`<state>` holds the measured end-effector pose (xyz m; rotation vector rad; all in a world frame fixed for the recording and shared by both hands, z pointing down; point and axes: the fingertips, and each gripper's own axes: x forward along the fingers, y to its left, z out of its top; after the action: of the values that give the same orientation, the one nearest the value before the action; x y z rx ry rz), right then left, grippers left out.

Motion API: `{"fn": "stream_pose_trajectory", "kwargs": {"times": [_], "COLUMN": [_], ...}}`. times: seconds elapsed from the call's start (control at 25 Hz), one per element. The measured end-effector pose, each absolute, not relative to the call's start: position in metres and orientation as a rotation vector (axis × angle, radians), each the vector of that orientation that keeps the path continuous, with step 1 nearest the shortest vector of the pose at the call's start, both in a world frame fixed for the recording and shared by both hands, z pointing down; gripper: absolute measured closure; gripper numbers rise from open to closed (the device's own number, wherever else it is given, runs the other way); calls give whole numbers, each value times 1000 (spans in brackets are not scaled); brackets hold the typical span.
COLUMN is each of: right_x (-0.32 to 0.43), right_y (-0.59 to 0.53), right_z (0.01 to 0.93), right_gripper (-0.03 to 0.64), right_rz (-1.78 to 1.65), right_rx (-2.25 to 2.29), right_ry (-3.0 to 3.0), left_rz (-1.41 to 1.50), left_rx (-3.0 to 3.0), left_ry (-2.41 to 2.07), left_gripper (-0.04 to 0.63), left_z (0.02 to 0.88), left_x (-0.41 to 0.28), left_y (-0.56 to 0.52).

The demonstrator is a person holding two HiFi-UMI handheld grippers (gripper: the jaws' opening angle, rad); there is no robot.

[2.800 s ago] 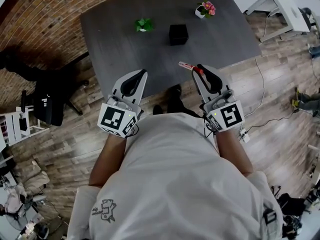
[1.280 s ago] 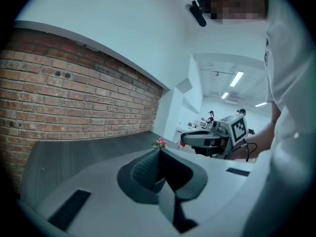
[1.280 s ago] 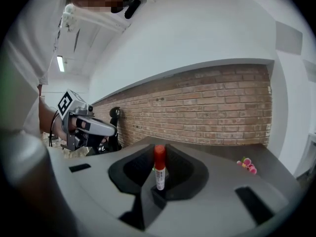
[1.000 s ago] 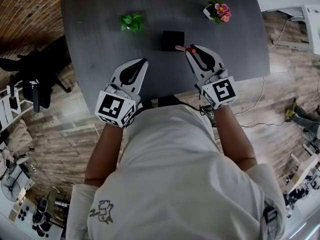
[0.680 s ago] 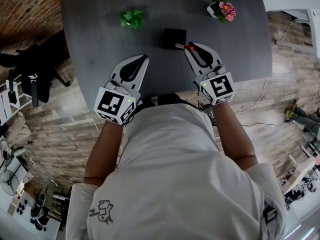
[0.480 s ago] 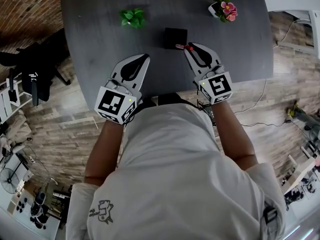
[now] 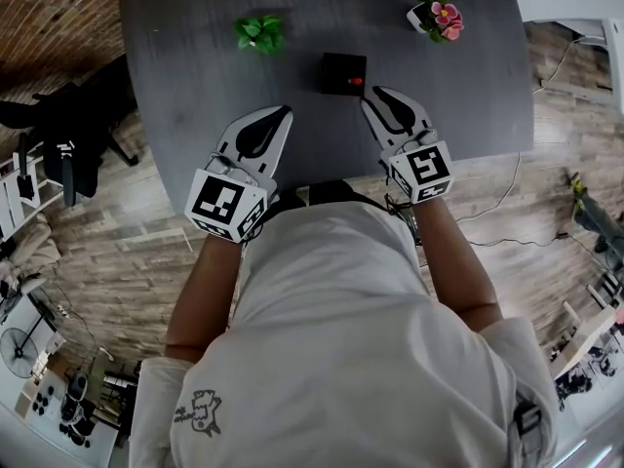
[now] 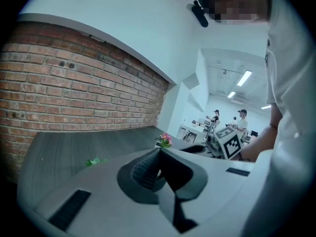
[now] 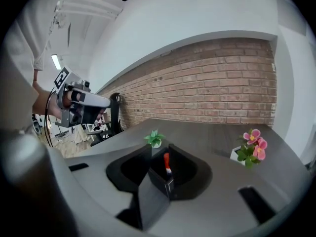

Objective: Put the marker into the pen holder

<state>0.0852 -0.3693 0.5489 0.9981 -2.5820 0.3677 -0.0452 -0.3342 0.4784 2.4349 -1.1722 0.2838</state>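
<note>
The marker is sitting upright in the pen holder, the right gripper just beside it is gaping empty, its jaws having just been opening, and the left gripper is idling closed, likely leaving only the withdrawal.

A dark grey table is standing on wood-plank flooring beside a brick wall, while a black office chair is sitting nearby and ceiling strip lights are glowing.

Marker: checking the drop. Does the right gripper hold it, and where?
Nothing held: jaws of right gripper have just opened; marker stands free in the holder.
</note>
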Motion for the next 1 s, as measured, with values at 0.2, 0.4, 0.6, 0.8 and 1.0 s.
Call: {"fn": "stream_pose_trajectory", "kwargs": {"times": [0.2, 0.4, 0.6, 0.8, 1.0], "right_x": [90, 85, 77, 67, 56], "right_y": [-360, -355, -344, -326, -303], "right_z": [547, 534, 517, 497, 473], "right_gripper": [492, 492, 492, 494, 499], "right_rz": [370, 339, 289, 243, 180], "right_rx": [1014, 1042, 1076, 1112, 1153], "right_ry": [-2571, -2584, -2594, -2601, -2609], "left_rz": [281, 272, 243, 222, 190], "left_rx": [2447, 2467, 2500, 2547, 2599], "left_ry": [-1164, -1154, -1146, -1138, -1122], "left_gripper": [584, 584, 584, 584, 584], "left_z": [476, 470, 456, 441, 424], "left_x": [-48, -51, -58, -66, -72], "left_y": [-329, -320, -308, -291, -271]}}
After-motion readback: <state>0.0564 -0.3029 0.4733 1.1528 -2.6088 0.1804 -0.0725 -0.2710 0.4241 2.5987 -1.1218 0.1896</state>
